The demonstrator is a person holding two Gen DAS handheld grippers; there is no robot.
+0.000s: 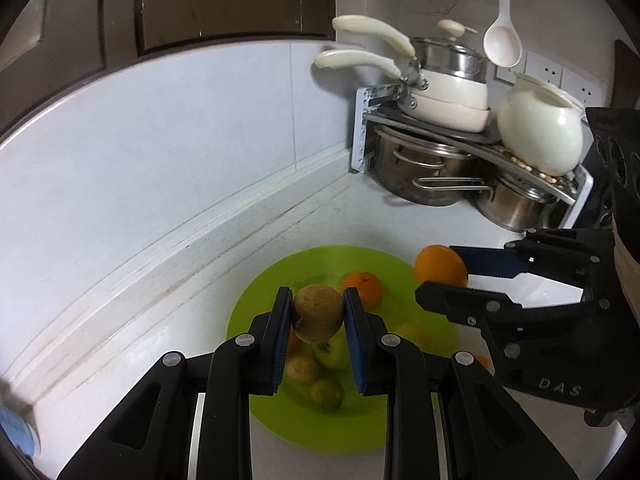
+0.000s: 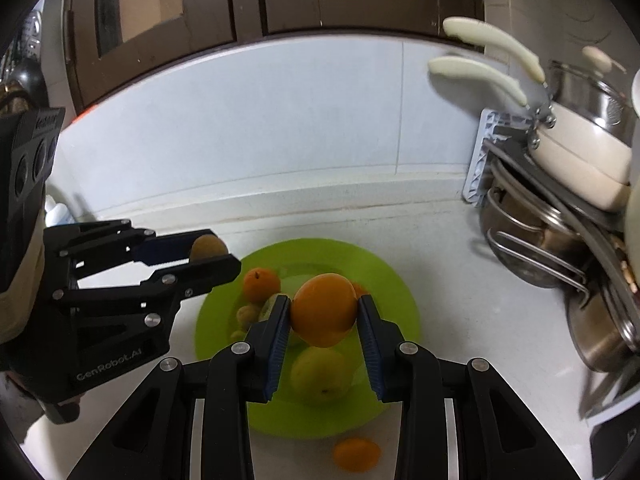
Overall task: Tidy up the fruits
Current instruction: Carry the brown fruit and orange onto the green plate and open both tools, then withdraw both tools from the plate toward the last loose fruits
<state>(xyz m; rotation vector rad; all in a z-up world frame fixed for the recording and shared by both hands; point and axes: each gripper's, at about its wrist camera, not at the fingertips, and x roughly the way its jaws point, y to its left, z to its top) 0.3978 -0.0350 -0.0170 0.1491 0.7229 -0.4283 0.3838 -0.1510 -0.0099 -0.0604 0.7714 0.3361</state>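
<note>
A lime green plate (image 1: 280, 276) (image 2: 396, 304) lies on the white counter and holds several fruits: a small orange (image 1: 362, 286) (image 2: 261, 282), a green apple (image 1: 330, 350) and small yellow-green fruits (image 1: 326, 394). My left gripper (image 1: 318, 312) (image 2: 208, 258) is shut on a brown kiwi (image 1: 318, 312) (image 2: 208, 247) and holds it above the plate. My right gripper (image 2: 323, 310) (image 1: 442, 278) is shut on a large orange (image 2: 323, 310) (image 1: 440, 266) above the plate. A yellow apple (image 2: 320, 374) lies under it. A small orange (image 2: 356, 454) lies on the counter off the plate's near edge.
A corner rack (image 1: 460, 132) (image 2: 516, 148) at the right holds cream pans, steel pots (image 1: 424, 168) and a white kettle (image 1: 540, 128). A tiled wall and raised ledge (image 1: 200, 232) run behind the plate. A white spoon (image 1: 502, 36) hangs on the wall.
</note>
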